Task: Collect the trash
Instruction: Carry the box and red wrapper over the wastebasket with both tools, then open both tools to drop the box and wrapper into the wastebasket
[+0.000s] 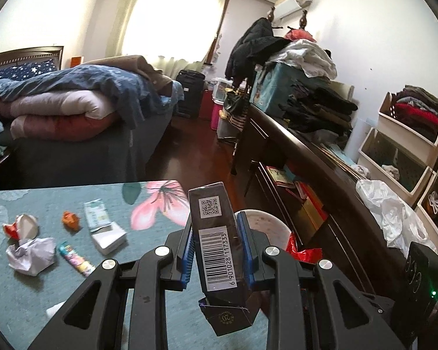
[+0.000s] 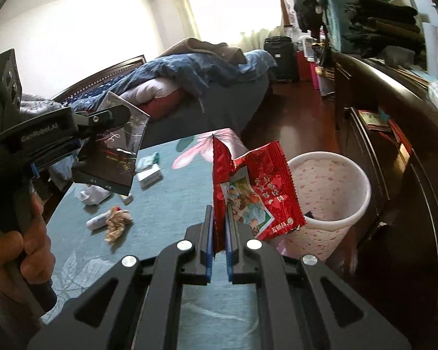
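Left hand-held gripper [image 1: 216, 250]: blue pads clamped on the two narrow sides of a dark cigarette box [image 1: 216, 248]. The box's long axis runs along the fingers, pointing forward and slightly up; the barcode and QR face is toward the camera, and the opened flap end is nearest the wrist. In the right wrist view this box [image 2: 114, 154] is held above the left part of the table [image 2: 172, 204], tilted.

Right hand-held gripper [image 2: 219, 233]: jaws narrow, pinching the lower left edge of a red snack wrapper [image 2: 254, 186]. The wrapper stands upright, long axis roughly vertical, its torn top corner pointing up, its printed face turned right. It hangs over the table's right edge, just beside the pink speckled wastebasket [image 2: 341, 204] on the floor.

Left on the table: crumpled white paper [image 1: 32, 252], red-and-white wrapper [image 1: 20, 226], orange scrap [image 1: 70, 219], small colourful tube [image 1: 74, 258], green-and-white carton [image 1: 95, 214] touching a white box [image 1: 109, 237].
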The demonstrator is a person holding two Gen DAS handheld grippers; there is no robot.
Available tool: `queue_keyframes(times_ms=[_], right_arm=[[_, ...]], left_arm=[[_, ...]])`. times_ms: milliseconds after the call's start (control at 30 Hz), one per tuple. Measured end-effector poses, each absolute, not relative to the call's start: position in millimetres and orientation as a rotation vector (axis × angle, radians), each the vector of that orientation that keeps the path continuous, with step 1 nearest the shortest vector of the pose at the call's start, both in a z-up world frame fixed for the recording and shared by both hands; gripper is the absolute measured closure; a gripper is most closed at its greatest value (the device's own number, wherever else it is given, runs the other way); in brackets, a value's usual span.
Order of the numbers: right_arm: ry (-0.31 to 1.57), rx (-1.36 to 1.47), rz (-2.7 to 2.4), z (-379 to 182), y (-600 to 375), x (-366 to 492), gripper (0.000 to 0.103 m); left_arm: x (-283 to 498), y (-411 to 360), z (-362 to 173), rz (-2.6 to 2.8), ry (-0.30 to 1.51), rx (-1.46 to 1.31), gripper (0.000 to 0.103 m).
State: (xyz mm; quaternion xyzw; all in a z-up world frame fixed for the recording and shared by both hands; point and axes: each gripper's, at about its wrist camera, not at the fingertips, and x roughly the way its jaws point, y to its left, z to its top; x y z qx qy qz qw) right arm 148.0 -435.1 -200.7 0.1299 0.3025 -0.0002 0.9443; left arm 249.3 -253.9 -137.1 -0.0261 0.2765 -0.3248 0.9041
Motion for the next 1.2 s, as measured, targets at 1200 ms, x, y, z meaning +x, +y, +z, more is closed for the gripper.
queue_keyframes(times_ms=[1200], right_arm=[[0.675,0.39,-0.244,-294.2,-609.3,235.4,0.094]], left_arm=[[344.5,-469.0,-221.6,-0.791,0.737,0.095,0.075]])
